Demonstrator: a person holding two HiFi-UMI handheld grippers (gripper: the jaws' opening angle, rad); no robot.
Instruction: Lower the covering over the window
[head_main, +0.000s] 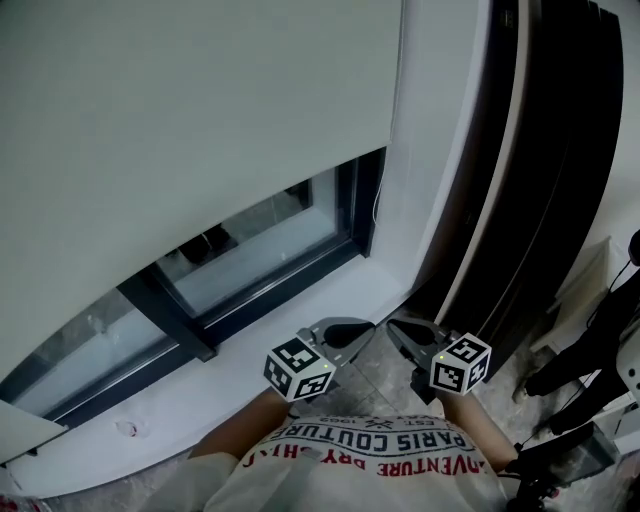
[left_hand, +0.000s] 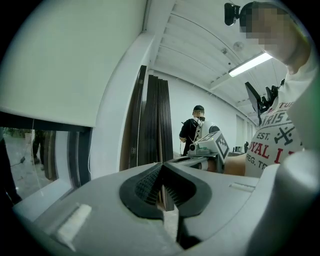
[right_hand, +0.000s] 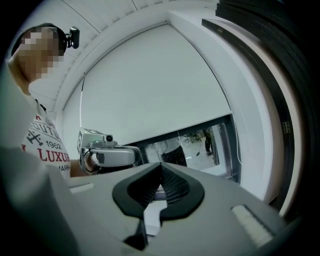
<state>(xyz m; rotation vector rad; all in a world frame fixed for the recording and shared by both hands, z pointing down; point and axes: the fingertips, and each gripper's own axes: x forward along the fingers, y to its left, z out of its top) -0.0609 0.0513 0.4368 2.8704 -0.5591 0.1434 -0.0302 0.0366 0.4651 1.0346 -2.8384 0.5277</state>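
Observation:
A white roller blind (head_main: 190, 120) covers most of the window and leaves a strip of glass (head_main: 250, 250) bare above the dark frame. A thin cord (head_main: 377, 205) hangs at the frame's right side. Both grippers are low, near my body and short of the sill. My left gripper (head_main: 368, 327) is shut and empty, and my right gripper (head_main: 393, 326) beside it is shut and empty too, their tips almost facing. In the left gripper view the jaws (left_hand: 162, 167) are closed; the right gripper view shows its jaws (right_hand: 161, 167) closed, pointing at the blind (right_hand: 150, 85).
A white sill (head_main: 250, 360) runs below the window. Dark folded panels (head_main: 540, 150) stand upright at the right of the white wall. A person in black (left_hand: 192, 130) stands far off, and dark stands (head_main: 590, 360) are on the floor at the right.

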